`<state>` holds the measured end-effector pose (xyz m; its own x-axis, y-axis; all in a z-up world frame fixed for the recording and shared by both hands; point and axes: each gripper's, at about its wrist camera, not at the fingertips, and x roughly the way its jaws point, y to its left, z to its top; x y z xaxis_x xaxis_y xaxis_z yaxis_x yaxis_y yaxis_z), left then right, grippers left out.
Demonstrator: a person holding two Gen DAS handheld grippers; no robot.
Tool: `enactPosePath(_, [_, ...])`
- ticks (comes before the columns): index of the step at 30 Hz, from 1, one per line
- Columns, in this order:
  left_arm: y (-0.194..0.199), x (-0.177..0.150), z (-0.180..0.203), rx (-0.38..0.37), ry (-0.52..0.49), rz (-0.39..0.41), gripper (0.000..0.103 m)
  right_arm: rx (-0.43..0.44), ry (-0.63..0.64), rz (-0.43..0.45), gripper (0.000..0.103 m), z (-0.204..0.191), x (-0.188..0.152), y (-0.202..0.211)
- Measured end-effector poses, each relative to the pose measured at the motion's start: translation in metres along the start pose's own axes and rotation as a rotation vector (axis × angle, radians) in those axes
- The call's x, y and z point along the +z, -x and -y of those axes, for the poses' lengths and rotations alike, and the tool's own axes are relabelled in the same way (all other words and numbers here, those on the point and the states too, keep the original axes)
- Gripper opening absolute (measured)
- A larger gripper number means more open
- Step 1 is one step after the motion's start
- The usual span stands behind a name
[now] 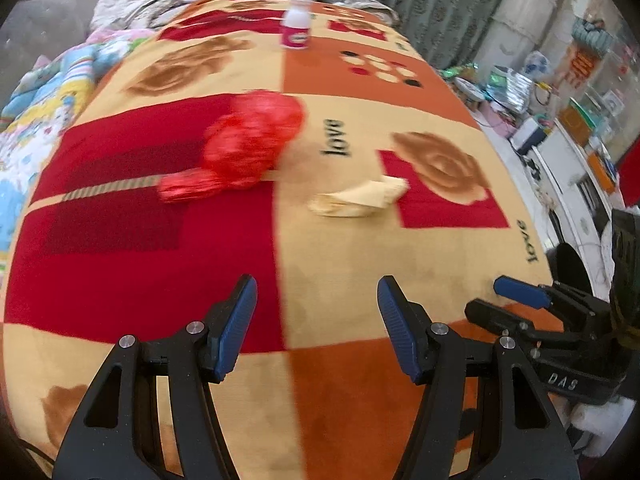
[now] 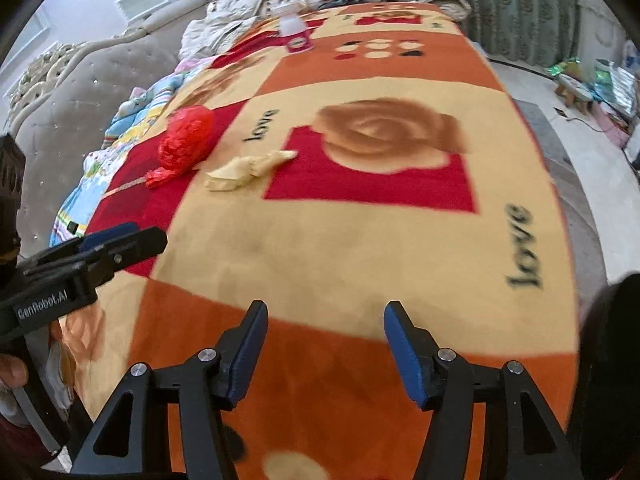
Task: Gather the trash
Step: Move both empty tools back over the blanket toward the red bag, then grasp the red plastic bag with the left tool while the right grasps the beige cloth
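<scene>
A crumpled red plastic bag [image 1: 244,148] lies on the patterned blanket [image 1: 340,256]; it also shows in the right wrist view [image 2: 182,142]. A crumpled pale yellow wrapper [image 1: 358,198] lies to its right, also in the right wrist view [image 2: 246,170]. A small white bottle with a pink label [image 1: 297,22] stands at the far end, also in the right wrist view [image 2: 296,32]. My left gripper [image 1: 316,300] is open and empty, short of the bag and wrapper. My right gripper [image 2: 325,322] is open and empty, near the blanket's front.
The blanket covers a bed with piled quilts and pillows [image 2: 240,16] at the far end and a padded headboard [image 2: 80,92] to the left. Curtains [image 1: 432,4] hang behind. Cluttered floor and white furniture [image 1: 560,148] lie to the right.
</scene>
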<state>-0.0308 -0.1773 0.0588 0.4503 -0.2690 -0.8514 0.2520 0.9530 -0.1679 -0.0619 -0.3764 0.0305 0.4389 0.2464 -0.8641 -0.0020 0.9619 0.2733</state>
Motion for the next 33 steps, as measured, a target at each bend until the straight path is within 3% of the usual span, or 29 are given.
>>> enactPosePath(10, [0.011, 0.008, -0.051, 0.021, 0.069, 0.017, 0.062, 0.052, 0.039, 0.010, 0.058, -0.050, 0.065, -0.056])
enactPosePath(18, [0.008, 0.036, -0.060, -0.029, 0.078, 0.047, 0.062, 0.042, 0.059, 0.052, 0.060, -0.065, 0.093, -0.079])
enactPosePath(24, [-0.011, 0.065, -0.051, -0.014, 0.008, 0.070, 0.062, 0.013, 0.131, 0.079, 0.028, -0.058, 0.086, -0.074])
enactPosePath(29, [-0.036, 0.082, -0.039, 0.016, -0.055, 0.074, 0.062, 0.034, 0.112, 0.093, 0.023, -0.044, 0.081, -0.059])
enactPosePath(33, [-0.059, 0.092, -0.041, 0.018, -0.040, 0.047, 0.061, 0.055, 0.114, 0.114, 0.023, -0.041, 0.073, -0.040])
